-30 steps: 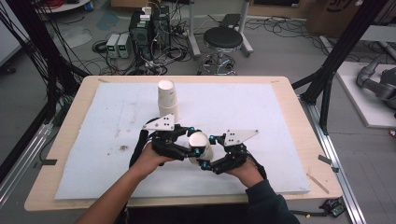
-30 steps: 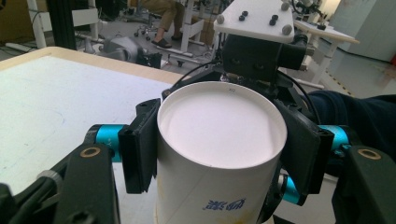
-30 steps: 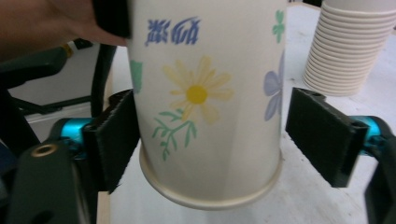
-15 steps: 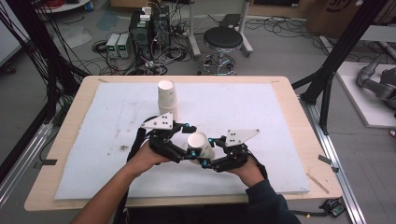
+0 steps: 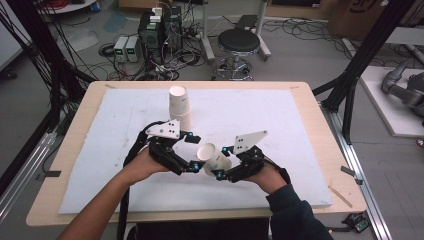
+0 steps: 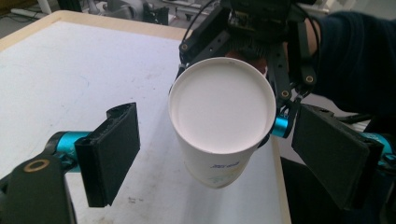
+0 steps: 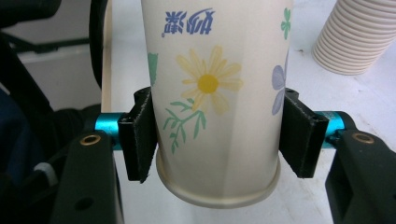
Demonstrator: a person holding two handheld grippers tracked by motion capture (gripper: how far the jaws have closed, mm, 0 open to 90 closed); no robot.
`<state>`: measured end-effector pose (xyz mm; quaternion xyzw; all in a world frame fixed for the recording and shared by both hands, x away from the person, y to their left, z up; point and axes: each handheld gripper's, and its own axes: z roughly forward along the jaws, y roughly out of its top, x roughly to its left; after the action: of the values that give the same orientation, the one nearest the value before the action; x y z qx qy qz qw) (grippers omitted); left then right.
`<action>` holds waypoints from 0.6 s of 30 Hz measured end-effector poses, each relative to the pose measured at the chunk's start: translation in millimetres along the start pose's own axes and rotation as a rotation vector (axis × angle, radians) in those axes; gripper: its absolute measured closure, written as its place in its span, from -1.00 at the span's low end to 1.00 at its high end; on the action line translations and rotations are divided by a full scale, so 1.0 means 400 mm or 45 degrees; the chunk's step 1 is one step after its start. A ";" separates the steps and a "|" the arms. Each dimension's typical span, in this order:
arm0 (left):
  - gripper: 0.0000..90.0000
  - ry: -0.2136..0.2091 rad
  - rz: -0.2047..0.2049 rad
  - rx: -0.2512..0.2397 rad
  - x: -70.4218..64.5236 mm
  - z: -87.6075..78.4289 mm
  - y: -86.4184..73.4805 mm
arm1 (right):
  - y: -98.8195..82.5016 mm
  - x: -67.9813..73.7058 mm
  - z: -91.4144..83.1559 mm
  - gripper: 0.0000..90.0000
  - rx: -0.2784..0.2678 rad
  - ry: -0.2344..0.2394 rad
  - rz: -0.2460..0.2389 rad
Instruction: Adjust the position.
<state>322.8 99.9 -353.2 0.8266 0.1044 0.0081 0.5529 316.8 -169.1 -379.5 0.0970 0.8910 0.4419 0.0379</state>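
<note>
**Cup held by the right gripper, left jaws clear**

While the right gripper [image 5: 216, 167] clamps the cup [image 5: 212, 157] near its base, one pad on each side of the flowered wall, the cup lies tilted above the table [image 5: 300, 130], mouth toward the left gripper [image 5: 195, 151]. The left gripper's jaws have just been opening and stand wide, the cup's rim between them, pads [image 6: 114, 151] apart from it. A stack [image 5: 180, 106] stands just behind.

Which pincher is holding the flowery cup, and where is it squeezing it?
The right gripper holds the paper cup, pads pressing its sides near the base. The left gripper is open, holding nothing.
</note>
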 end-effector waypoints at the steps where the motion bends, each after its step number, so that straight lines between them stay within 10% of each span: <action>1: -0.66 0.000 0.000 0.000 0.000 0.000 0.000 | 0.006 0.000 0.000 -0.17 0.014 0.004 -0.009; 18: -0.64 -0.045 0.028 0.147 -0.001 0.030 -0.003 | 0.059 0.006 0.025 -0.18 0.301 0.023 -0.144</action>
<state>323.9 89.5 -358.8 0.8582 0.0856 -0.0066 0.5061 319.4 -147.2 -366.8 0.0464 0.9412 0.3318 0.0430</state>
